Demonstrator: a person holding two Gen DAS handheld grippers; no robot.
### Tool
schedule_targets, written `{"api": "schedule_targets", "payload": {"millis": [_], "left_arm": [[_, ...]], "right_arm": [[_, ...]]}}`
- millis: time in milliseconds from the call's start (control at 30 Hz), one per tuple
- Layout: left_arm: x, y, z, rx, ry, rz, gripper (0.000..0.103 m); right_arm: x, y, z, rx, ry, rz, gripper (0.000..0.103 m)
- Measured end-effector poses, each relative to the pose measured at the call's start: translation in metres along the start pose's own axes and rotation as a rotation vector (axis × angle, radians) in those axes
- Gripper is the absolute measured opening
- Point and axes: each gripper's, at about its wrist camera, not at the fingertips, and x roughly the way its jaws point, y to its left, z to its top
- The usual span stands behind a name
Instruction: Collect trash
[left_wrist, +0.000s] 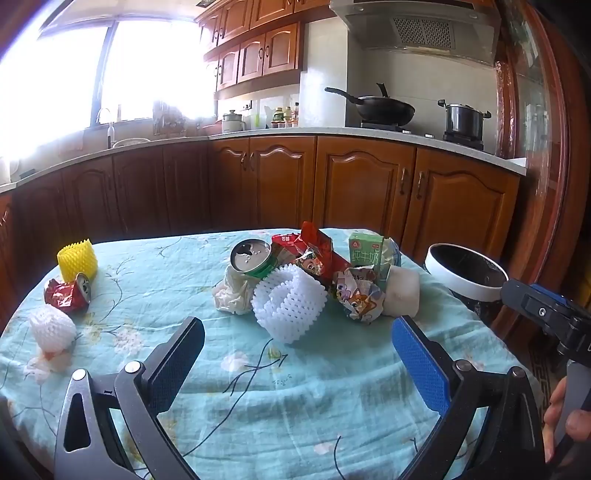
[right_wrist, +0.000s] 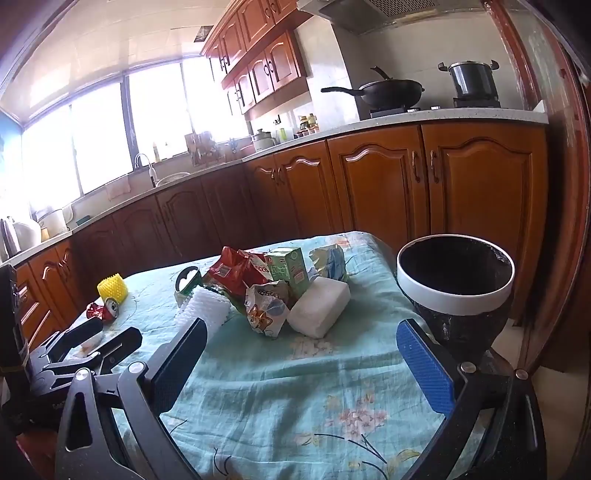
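Observation:
A heap of trash lies mid-table: a white foam net sleeve (left_wrist: 290, 302), a green can (left_wrist: 255, 258), a red wrapper (left_wrist: 317, 247), a green milk carton (left_wrist: 365, 249), a cartoon wrapper (left_wrist: 360, 295) and a white foam block (right_wrist: 319, 308). At the far left are a yellow foam net (left_wrist: 77, 260), a crushed red can (left_wrist: 68, 291) and a white net ball (left_wrist: 51, 326). My left gripper (left_wrist: 297, 323) stands open just short of the net sleeve, holding nothing. My right gripper (right_wrist: 302, 325) is open and empty before the foam block. The white-rimmed black bin (right_wrist: 454, 273) stands at the table's right edge.
The table wears a teal floral cloth (left_wrist: 295, 387). Behind it run wooden kitchen cabinets (left_wrist: 362, 184) and a counter with a wok and a pot on the stove. A crumpled tissue (left_wrist: 231, 295) lies beside the can. A person's hand (left_wrist: 569, 421) holds the right gripper.

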Motion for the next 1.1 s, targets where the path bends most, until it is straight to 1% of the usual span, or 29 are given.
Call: {"api": "schedule_targets", "payload": {"millis": [167,300,333,433,567,733,833,1100], "left_arm": [[0.001,0.0,-0.001,-0.001,0.001,0.001,0.102],[0.001,0.0,0.0,-0.003,0.003,0.001,0.102],[0.002,0.001,0.0,-0.003,0.004,0.002,0.102],[0.004,0.001,0.0,-0.006,0.008,0.003,0.102],[0.005,0.002,-0.001,-0.008,0.009,0.004,0.102],[0.006,0.002,-0.002,-0.01,0.01,0.004,0.102],[0.008,0.003,-0.003,-0.012,0.013,0.004,0.102],[0.01,0.004,-0.003,-0.018,0.017,0.004,0.102]], "right_arm": [[-0.005,0.004,-0.001,0.0,-0.003,-0.006,0.103],[0.0,0.001,0.0,-0.004,-0.005,-0.013,0.103],[-0.002,0.003,0.007,-0.007,-0.005,-0.016,0.103],[0.0,0.005,0.005,-0.02,0.001,-0.045,0.103],[0.005,0.001,0.0,-0.008,0.011,-0.024,0.103],[0.004,0.002,0.0,-0.035,0.014,-0.037,0.103],[0.005,0.003,0.0,-0.056,0.033,-0.051,0.103],[0.004,0.004,0.0,-0.047,0.014,-0.042,0.103]]}}
